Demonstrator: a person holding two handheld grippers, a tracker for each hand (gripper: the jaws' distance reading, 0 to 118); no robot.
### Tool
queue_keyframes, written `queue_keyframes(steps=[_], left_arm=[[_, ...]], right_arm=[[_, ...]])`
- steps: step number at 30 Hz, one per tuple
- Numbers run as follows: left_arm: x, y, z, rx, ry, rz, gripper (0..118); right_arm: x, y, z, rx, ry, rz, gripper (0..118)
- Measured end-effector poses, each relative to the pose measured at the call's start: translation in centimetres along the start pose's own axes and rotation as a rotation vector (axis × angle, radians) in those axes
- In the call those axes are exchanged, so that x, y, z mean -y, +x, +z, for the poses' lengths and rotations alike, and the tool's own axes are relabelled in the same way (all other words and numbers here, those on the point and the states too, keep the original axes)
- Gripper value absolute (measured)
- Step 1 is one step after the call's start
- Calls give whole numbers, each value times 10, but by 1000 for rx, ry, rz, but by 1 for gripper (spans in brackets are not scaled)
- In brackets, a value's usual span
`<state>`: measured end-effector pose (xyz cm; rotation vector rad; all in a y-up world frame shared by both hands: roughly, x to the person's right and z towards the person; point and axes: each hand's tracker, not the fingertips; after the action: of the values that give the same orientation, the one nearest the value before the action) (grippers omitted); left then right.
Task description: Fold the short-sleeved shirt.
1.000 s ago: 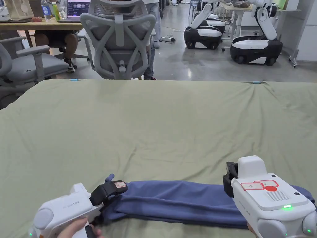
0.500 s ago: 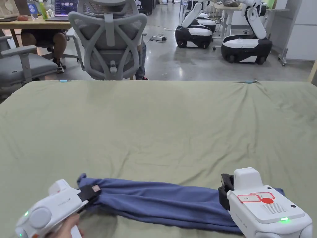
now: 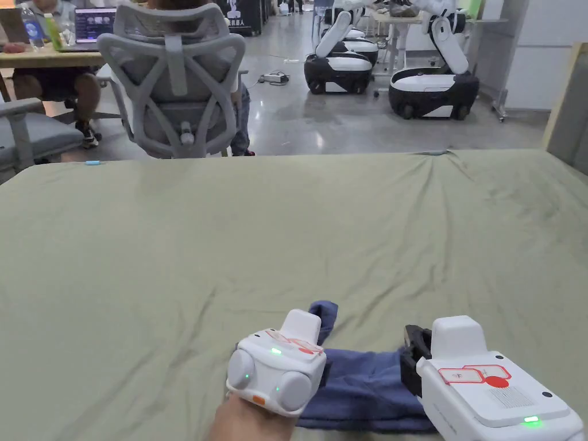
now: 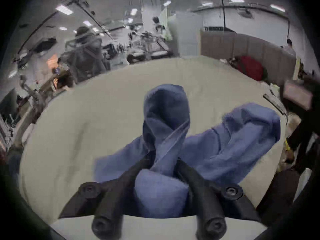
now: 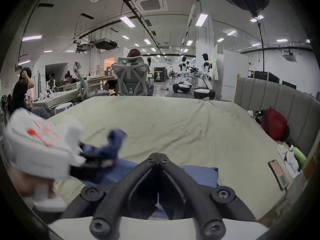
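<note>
Shirt (image 3: 367, 390), blue and soft, lay in a narrow folded band on the green sheet (image 3: 229, 241) at the near edge of the bed, and everything below is placed from it. Its long axis ran left to right across the person's front, and that was the relation the coming fold turned on: the left end was lifted off the sheet and curled over toward the right end, so the carried end had the rest of the band lying to its right. Left gripper (image 4: 163, 159) had its jaws pressed narrow on that lifted end, a twisted bunch of cloth standing up between them in the left gripper view, limp and matte with a thin hem line across it. Right gripper (image 5: 159, 154) sat at the shirt's right end with its jaws tip to tip, low over the cloth; whether any fabric was nipped between them I could not tell. On that reading the left was the working hand, and I'd judge it needed to lay its end down squarely onto the right part. Beyond the shirt the sheet stretched away, rumpled in shallow creases. Farther off past the bed's far edge stood a grey mesh office chair (image 3: 172, 80), and to the right of it white and black wheeled robots (image 3: 430, 86) on a glossy floor.
</note>
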<state>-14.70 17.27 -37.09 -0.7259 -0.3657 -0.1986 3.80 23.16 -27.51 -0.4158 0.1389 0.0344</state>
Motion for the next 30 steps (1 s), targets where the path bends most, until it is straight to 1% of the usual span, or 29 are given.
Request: queue_keyframes(steps=[1, 3, 4, 6, 7, 8, 9, 10, 11, 12, 13, 14, 15, 17, 18, 21, 24, 27, 30], left_arm=[[7, -2, -10, 18, 1, 48, 38], [15, -11, -16, 30, 11, 134, 85], [15, -17, -8, 74, 27, 188, 91], [10, -34, 15, 149, 135, 313, 90], [7, -42, 23, 156, 169, 363, 89], [6, -53, 32, 125, 197, 406, 85], [6, -64, 36, 104, 199, 464, 85], [4, -70, 38, 116, 174, 534, 83], [6, -76, 33, 158, 150, 573, 77], [9, -80, 26, 189, 119, 588, 50], [11, -78, 20, 179, 103, 585, 24], [12, -70, 11, 157, 90, 555, 2], [15, -63, 3, 176, 64, 533, 0], [21, -51, -13, 285, -11, 585, 0], [22, -39, -21, 308, -23, 595, 0], [23, -5, -35, 339, -55, 533, 0], [23, 16, -37, 317, -47, 502, 0], [19, 6, -24, 290, -20, 511, 0], [10, -18, 33, 217, 155, 483, 0]], right_arm=[[1, 4, 1, -1, -4, -10, 0], [5, 10, 5, -8, -2, -13, 0], [6, 11, 7, -8, -2, -6, 0], [10, 13, 8, -11, -1, 4, 0], [11, 13, 7, -10, -1, 5, 0], [12, 14, 6, -14, -5, 5, 0], [12, 14, 5, -19, -9, 4, 0], [12, 13, 4, -23, -9, 3, 0], [12, 13, 3, -26, -8, 2, 0], [12, 13, 3, -30, -8, 0, 0], [12, 13, 2, -34, -8, -2, 0], [12, 12, 2, -37, -6, -3, 0], [13, 13, 2, -36, -5, -3, 0], [13, 16, 2, -34, -7, -6, 0], [14, 18, 3, -30, -7, -8, 0], [14, 27, 5, -10, -11, -18, 0], [14, 32, 8, 8, -12, -21, 0], [12, 31, 8, 9, -13, -25, 0], [7, 22, 4, -1, -3, -25, 0]])
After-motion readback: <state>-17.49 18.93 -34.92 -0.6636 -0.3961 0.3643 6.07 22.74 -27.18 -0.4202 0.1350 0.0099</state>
